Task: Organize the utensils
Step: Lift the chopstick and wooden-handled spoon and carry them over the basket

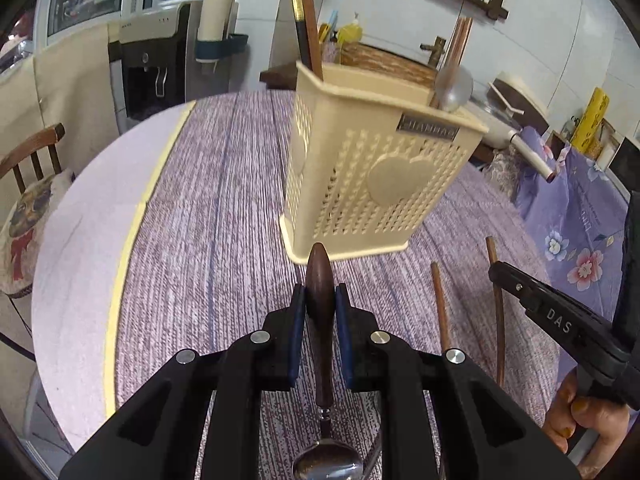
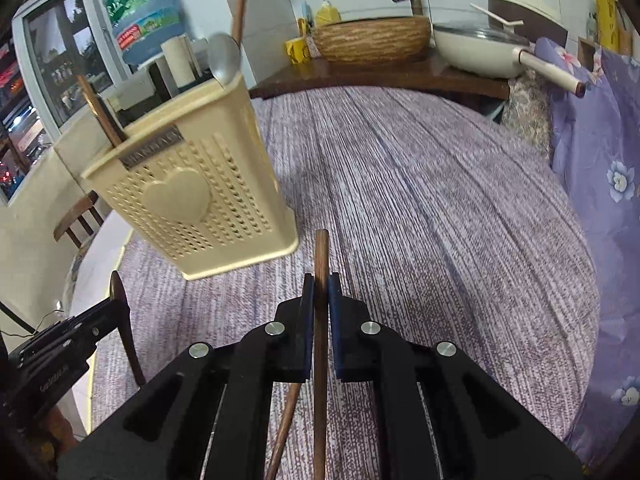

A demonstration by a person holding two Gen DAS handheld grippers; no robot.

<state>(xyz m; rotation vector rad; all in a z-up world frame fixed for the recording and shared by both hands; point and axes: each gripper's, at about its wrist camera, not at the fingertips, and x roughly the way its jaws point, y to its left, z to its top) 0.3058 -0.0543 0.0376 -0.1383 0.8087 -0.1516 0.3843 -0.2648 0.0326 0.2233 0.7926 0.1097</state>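
Left hand-held gripper (image 1: 320, 300) clamps a spoon (image 1: 320, 320); right hand-held gripper (image 2: 320, 292) clamps a chopstick (image 2: 321, 320).

Matt perforated plastic holder (image 1: 372, 184); glossy dark wood spoon handle (image 1: 320, 300); woven cloth on surface (image 2: 440, 220); matt wooden chopstick (image 2: 321, 264).

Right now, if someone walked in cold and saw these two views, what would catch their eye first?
Probably the cream utensil holder with its heart panel, standing mid-table on the purple striped tablecloth with a ladle poking out. Next, the two grippers in front of it: the left gripper clamps a wooden-handled spoon, the right gripper a pair of chopsticks.
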